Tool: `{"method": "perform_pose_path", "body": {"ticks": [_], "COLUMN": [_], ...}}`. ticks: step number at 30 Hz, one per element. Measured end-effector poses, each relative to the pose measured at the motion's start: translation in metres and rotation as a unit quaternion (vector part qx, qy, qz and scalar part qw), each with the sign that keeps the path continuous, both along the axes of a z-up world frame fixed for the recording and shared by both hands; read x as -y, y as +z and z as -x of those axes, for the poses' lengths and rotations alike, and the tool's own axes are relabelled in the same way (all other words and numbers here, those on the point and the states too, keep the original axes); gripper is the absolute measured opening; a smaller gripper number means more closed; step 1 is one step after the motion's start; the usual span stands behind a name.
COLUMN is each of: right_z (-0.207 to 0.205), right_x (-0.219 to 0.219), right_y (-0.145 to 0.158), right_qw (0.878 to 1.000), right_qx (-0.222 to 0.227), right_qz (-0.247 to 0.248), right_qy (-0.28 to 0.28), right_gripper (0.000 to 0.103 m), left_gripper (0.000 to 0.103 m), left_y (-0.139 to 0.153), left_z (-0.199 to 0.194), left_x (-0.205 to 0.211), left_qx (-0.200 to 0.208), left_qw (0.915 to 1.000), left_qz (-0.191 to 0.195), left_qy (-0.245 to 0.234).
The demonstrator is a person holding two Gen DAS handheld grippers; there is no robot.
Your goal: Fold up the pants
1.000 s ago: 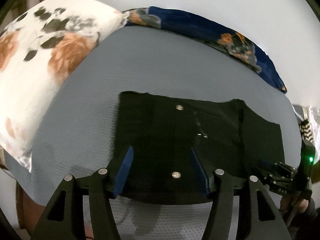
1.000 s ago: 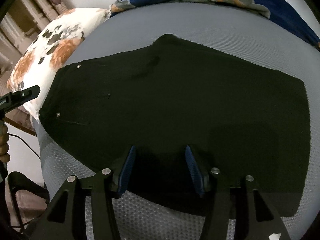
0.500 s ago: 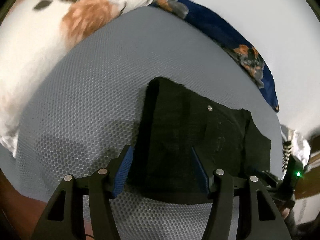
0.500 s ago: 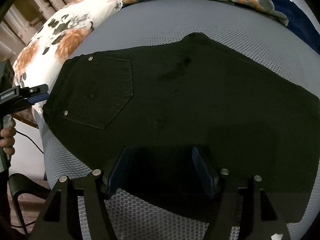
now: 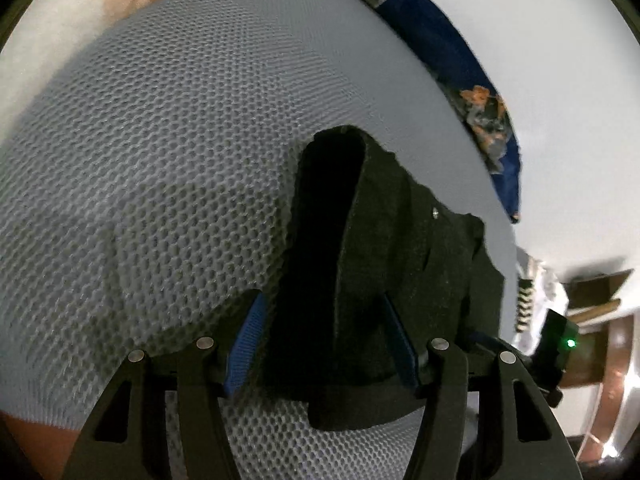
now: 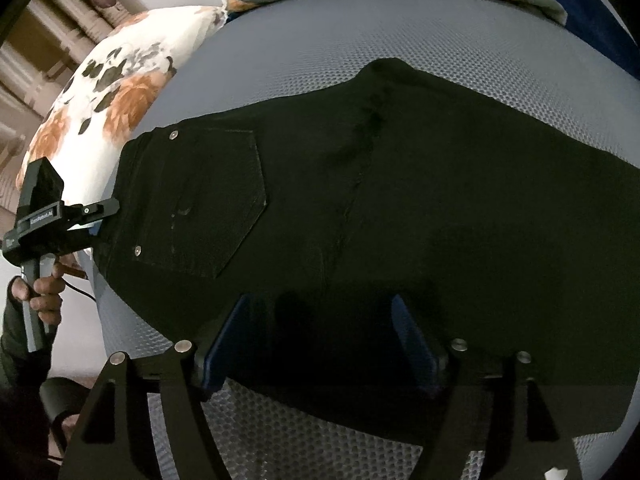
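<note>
The black pants [image 6: 400, 208] lie flat on the grey mesh bed cover [image 5: 160, 160], back pocket up and waistband to the left in the right wrist view. In the left wrist view I look along the waistband end of the pants [image 5: 360, 260]. It lies between the blue pads of my left gripper [image 5: 324, 344], which do not press on it. The left gripper [image 6: 102, 224] also shows at that waistband edge. My right gripper [image 6: 320, 344] hovers low over the near edge of the pants. Its jaws are opening, with fabric beneath and between them, unpinched.
A white pillow with orange flowers [image 6: 112, 92] lies past the waistband. A dark blue floral blanket [image 5: 440, 52] runs along the far side of the bed by the wall. A hand [image 6: 40, 292] holds the left gripper's handle off the bed's edge.
The left gripper has swung round and sunk toward the waistband end, so the pants now show end-on. The right gripper's jaws have spread wider over the near edge.
</note>
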State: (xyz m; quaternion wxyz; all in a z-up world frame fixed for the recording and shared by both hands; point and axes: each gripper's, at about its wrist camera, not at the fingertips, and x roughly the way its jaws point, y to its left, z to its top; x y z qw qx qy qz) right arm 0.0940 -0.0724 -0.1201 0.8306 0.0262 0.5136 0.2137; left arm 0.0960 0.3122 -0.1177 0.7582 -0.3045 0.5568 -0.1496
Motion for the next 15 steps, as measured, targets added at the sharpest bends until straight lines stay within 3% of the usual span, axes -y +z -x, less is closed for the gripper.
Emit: {"method": "perform_pose_path", "body": {"ticks": [7,12,15], "right_z": [-0.003,-0.005,-0.006], "right_x": [-0.003,-0.005,-0.004], "right_y": [0.0,0.0,0.0], "right_qw": [1.0,1.0,0.999], "right_qx": [-0.008,-0.011,-0.011], "right_qz": [0.003,0.01,0.012], "right_qy": [-0.016,-0.027,-0.031], "right_gripper": [0.075,0.075,0.075], "left_gripper": [0.065,0.065,0.065], "left_y": [-0.008,-0.017,-0.016], "left_z": [-0.02,-0.037,-0.043], "left_x": [-0.008,-0.01,0.001], "left_qx": [0.017,0.018,0.026], "left_qw": [0.9959,0.9884,0.9854], "left_qz": [0.075,0.138,0.145], "left_qy": [-0.047,-0.06,-0.086]}}
